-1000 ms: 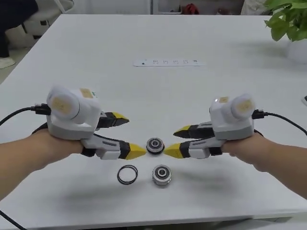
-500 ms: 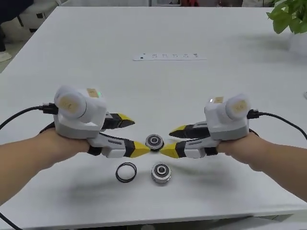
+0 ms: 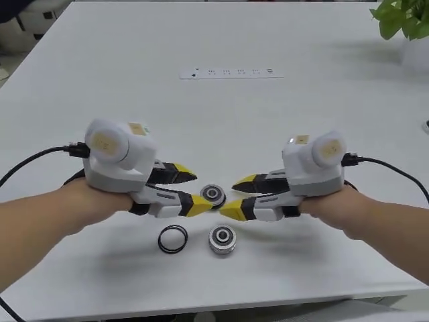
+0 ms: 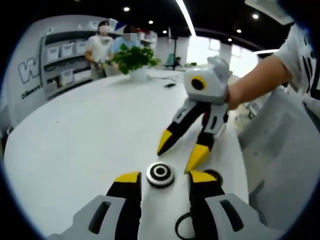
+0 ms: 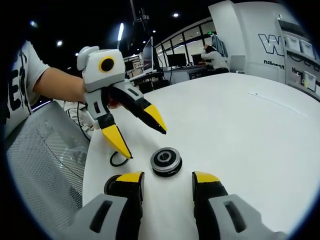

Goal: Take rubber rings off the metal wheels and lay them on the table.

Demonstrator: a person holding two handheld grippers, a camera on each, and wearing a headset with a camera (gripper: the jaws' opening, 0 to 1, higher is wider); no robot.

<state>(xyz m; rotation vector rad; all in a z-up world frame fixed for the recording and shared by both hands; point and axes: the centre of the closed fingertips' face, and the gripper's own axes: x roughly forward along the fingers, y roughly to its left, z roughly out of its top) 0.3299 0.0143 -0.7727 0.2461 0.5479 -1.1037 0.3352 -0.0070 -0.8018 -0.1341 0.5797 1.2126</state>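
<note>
A metal wheel [image 3: 212,194] with a dark rubber ring around it lies flat on the white table [image 3: 268,121]. My left gripper [image 3: 194,190] is open, its yellow tips on either side of the wheel's left edge. From the other side my right gripper [image 3: 231,198] is open too, tips just short of the wheel. In the left gripper view the wheel [image 4: 160,174] sits between my own tips [image 4: 165,177], facing the right gripper [image 4: 180,150]. In the right gripper view the wheel [image 5: 166,161] lies just ahead of my tips [image 5: 168,177]. A second wheel [image 3: 222,239] and a loose black ring [image 3: 173,239] lie nearer me.
A white power strip [image 3: 231,72] is set in the table farther back. A potted plant [image 3: 402,20] stands at the far right corner. Cables trail from both grippers. The table's front edge [image 3: 221,303] runs close behind the loose ring. People stand by shelves [image 4: 112,42].
Both grippers have closed in on the wheel from either side, the left one moving right the most. The head camera has tilted, shifting the scene.
</note>
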